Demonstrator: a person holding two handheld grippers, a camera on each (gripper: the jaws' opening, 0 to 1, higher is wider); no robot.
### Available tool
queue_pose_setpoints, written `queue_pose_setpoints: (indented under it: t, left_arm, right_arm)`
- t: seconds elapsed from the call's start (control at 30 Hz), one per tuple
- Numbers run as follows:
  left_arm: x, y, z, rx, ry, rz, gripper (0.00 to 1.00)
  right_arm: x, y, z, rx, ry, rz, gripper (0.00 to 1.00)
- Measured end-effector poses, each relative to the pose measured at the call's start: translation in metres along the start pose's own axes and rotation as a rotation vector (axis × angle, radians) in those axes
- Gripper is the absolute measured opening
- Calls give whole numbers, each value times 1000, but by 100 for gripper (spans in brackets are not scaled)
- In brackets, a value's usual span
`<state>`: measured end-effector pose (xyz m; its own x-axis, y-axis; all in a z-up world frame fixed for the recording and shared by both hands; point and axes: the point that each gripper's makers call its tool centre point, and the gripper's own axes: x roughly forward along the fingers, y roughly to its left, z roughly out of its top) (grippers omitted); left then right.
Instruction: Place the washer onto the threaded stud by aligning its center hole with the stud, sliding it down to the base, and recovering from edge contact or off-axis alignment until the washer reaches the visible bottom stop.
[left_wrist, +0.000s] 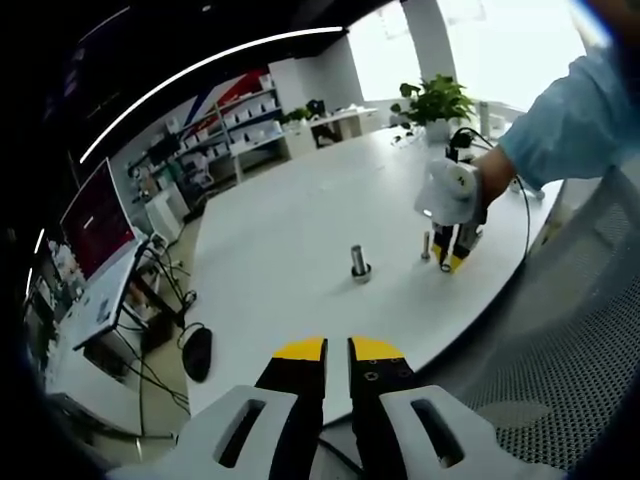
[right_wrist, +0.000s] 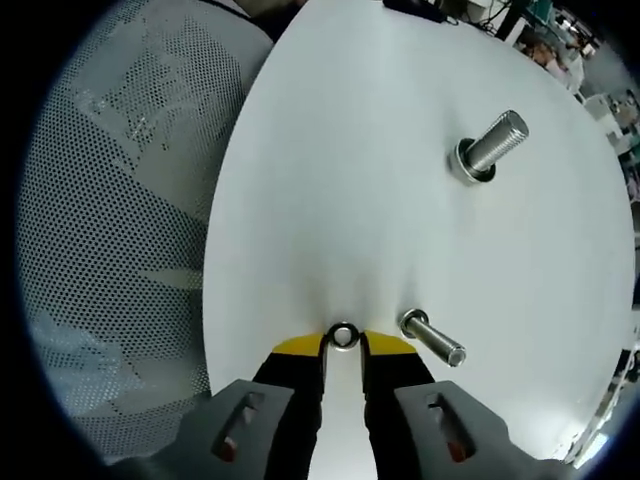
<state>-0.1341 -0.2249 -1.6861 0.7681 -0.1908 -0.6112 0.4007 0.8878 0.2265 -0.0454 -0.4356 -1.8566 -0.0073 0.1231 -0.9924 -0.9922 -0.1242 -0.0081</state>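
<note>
- The right gripper (right_wrist: 342, 350) is hovering low over a white table (right_wrist: 330, 180), its yellow-tipped jaws narrowed around a small metal washer (right_wrist: 343, 336) that is sitting between the tips, at or just above the tabletop — whether it is lifted yet cannot be told.
- Just beside the washer, to its right in the right gripper view, a small threaded stud (right_wrist: 432, 339) is standing on the table, tilted in the fisheye picture; the washer is not yet over it.
- Farther off on the same table, a larger stud (right_wrist: 490, 145) is standing upright with a ring already around its base.
- In the left gripper view, the right gripper (left_wrist: 452, 255) is reaching down beside the small stud (left_wrist: 426, 245), held by a person's hand (left_wrist: 485, 185) with a light blue sleeve (left_wrist: 570, 125).
- The left gripper (left_wrist: 337, 352) is hanging back near the table edge, well apart from the work — its jaws nearly together and holding nothing.
- Judging progress: the washer seems to be gripped, or about to be; lifting it, centring its hole over the stud and sliding it down to the base are all still ahead.
- A mesh chair back (right_wrist: 120, 230) is showing beside the table.
</note>
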Motion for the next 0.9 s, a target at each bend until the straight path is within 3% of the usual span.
queue_pose_setpoints:
  t: [0.9]
  left_arm:
    - [-1, 1, 3, -1, -19, 7, 5]
  right_arm:
    - [0, 0, 0, 36, -10, -11, 16]
